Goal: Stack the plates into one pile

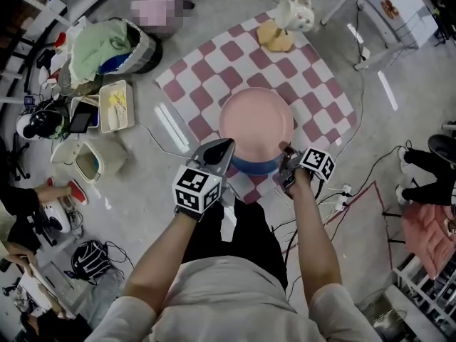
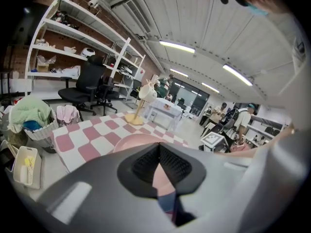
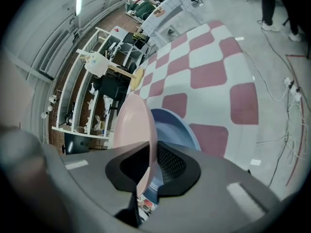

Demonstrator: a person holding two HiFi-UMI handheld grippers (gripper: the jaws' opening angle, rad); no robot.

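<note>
A pink plate (image 1: pixel 255 122) lies tilted over a blue plate (image 1: pixel 256 165) on the pink-and-white checked mat (image 1: pixel 214 59). Only the blue plate's near rim shows under it in the head view. My right gripper (image 1: pixel 286 157) is shut on the pink plate's near right rim. In the right gripper view the pink plate (image 3: pixel 131 125) passes edge-on between the jaws of the right gripper (image 3: pixel 151 149), with the blue plate (image 3: pixel 179 130) just beside it. My left gripper (image 1: pixel 224 148) is shut at the pink plate's near left rim. In the left gripper view its tips (image 2: pixel 158 147) meet above the pink plate (image 2: pixel 133 142).
A lamp on a yellow base (image 1: pixel 275 37) stands at the mat's far edge. A laundry basket (image 1: pixel 107 48) and a white tray (image 1: pixel 116 105) sit on the floor to the left. Cables and a power strip (image 1: pixel 342 197) lie at the right, near a person's legs (image 1: pixel 427 169).
</note>
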